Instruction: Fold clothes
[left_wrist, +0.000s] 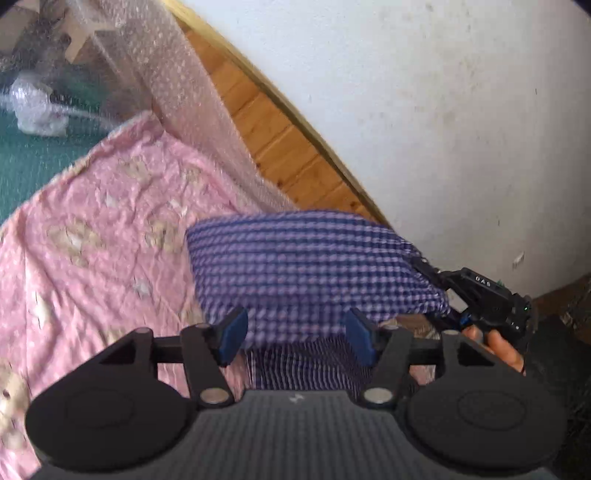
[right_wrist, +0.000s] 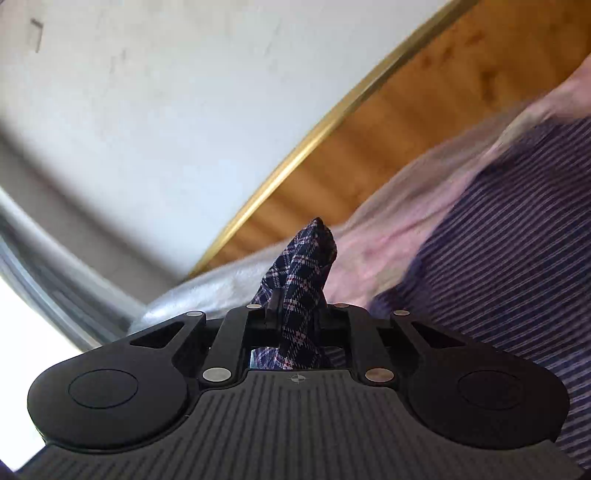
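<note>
Two views, taken in turn.

Left wrist: left tongs (left_wrist: 295, 334) stand spread, checked garment (left_wrist: 310, 266) lying between the blue pads but not pinched. Garment sits mid-frame on the pink blanket (left_wrist: 103, 229) over the bed. Right tongs (left_wrist: 428, 269) bite its right-hand corner. Risk: held at one corner only, the cloth could sag or swing and spoil the fold line. Open blanket to the left; wooden bed frame (left_wrist: 280, 147) and wall (left_wrist: 443, 110) crowd the right.

Right wrist: right tongs pressed together, pinching a bunched corner at lower centre. Heavy blur; a thin bite could slip. Wall close at upper left, little room there.
</note>
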